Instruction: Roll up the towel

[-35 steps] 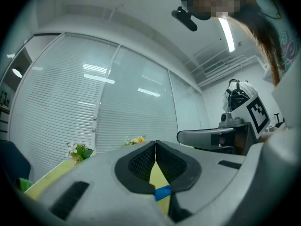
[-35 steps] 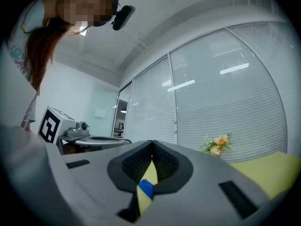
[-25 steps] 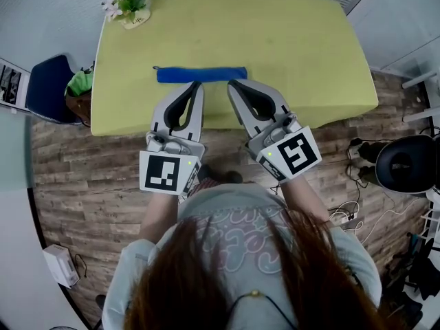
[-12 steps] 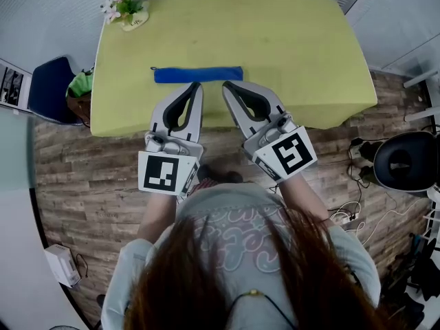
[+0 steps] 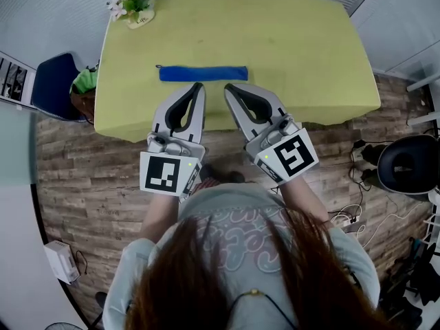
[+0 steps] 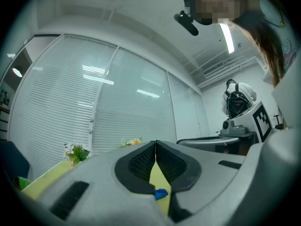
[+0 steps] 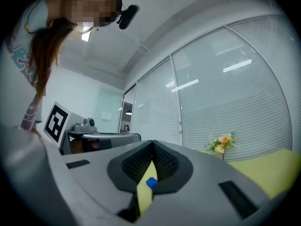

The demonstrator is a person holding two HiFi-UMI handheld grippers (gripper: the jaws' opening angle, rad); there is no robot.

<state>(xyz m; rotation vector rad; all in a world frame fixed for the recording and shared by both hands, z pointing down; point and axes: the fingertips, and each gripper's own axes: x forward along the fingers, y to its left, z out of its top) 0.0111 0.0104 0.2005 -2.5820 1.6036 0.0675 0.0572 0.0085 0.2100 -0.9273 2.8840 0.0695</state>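
Observation:
A blue towel (image 5: 203, 73), rolled into a long narrow strip, lies across the yellow-green table (image 5: 295, 53) near its front edge. My left gripper (image 5: 199, 86) hovers just in front of it, jaws shut with nothing between them. Beside it on the right, my right gripper (image 5: 228, 87) is also shut and empty, its tips just short of the towel. In the left gripper view a small bit of the blue towel (image 6: 161, 193) shows through the gap below the shut fingertips (image 6: 155, 147). The right gripper view shows the same blue towel (image 7: 151, 183) below its closed tips.
A small pot of flowers (image 5: 136, 9) stands at the table's far left corner. A blue chair (image 5: 49, 88) with something green on it is left of the table. A dark round stool (image 5: 405, 163) stands on the wooden floor at right. White blinds run behind the table.
Both grippers and the towel keep their places relative to each other; only the head view shifts slightly.

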